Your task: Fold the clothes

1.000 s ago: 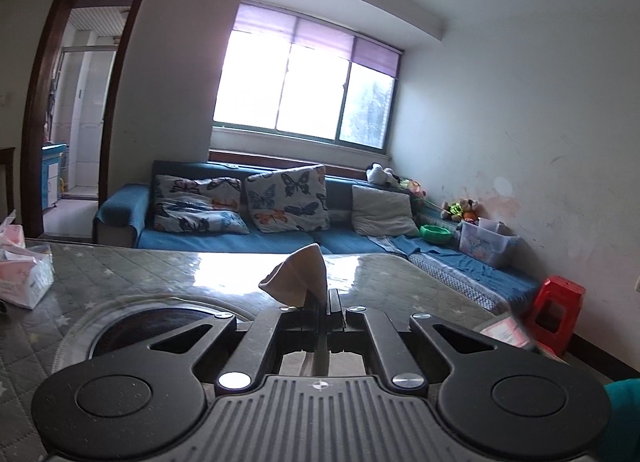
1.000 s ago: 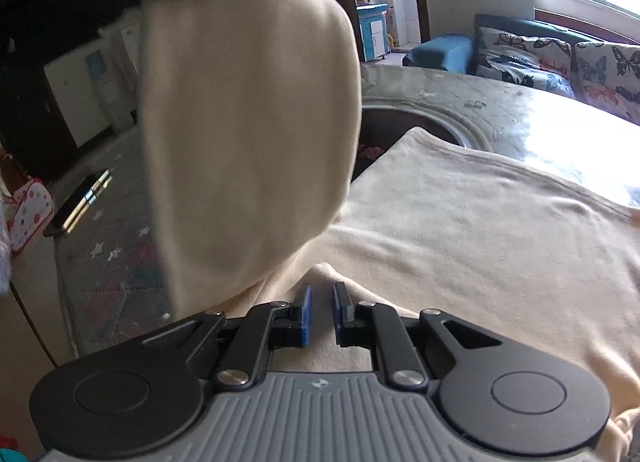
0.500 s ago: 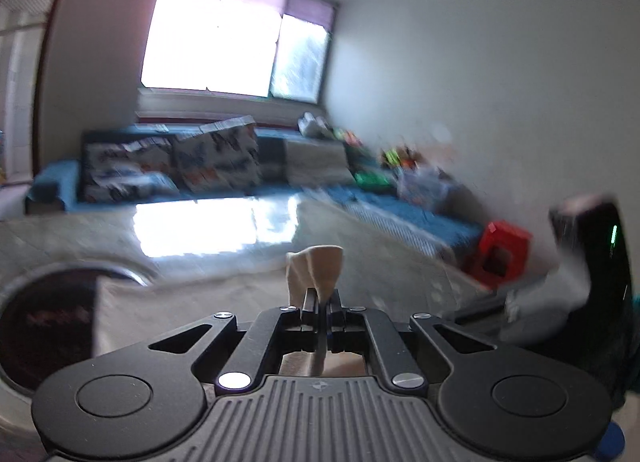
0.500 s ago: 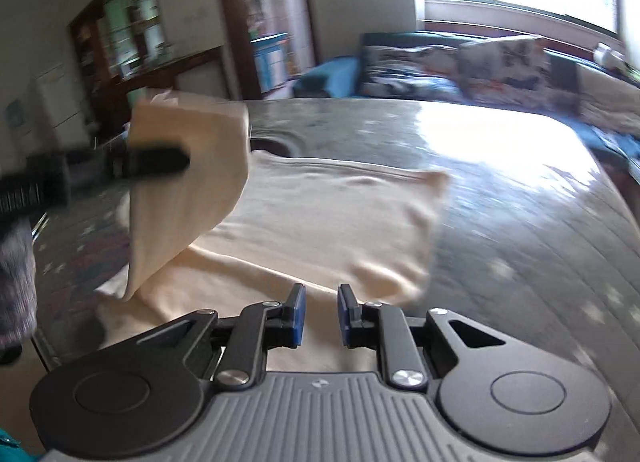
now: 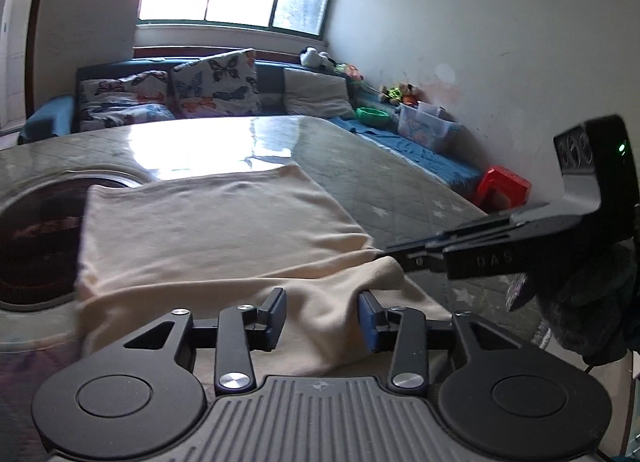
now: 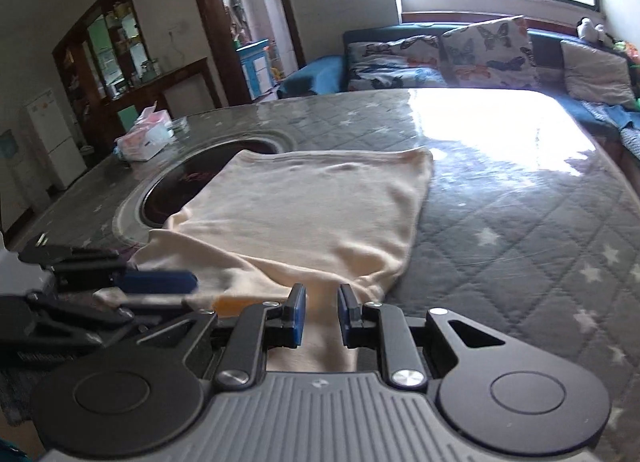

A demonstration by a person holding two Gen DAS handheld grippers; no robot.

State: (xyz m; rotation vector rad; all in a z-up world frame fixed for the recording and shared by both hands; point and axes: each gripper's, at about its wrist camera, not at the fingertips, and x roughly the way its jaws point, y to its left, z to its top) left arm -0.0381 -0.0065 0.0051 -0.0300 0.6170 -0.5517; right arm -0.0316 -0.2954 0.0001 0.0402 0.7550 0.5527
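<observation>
Lying flat ahead of both tools, the cream knitted garment [image 5: 216, 221] covers the grey star-quilted counter [image 5: 384, 181] under its glossy clear sheet, its left edge overlapping the dark round inset [image 5: 36, 238] to the left of the left tool. A folded layer sits on top, with its loose near edge bunched just in front of the tools, which suggests one fold has just been laid down.

The left tool [image 5: 322, 318] has its blue pads well apart and its jaws are opening; a ridge of cloth lies between them, but the pads do not press it, so the cloth looks released. To its right, the right tool [image 6: 322, 312] stands narrowly parted over the garment's near hem; cloth shows in the gap without being visibly pinched, so it appears released too.
</observation>
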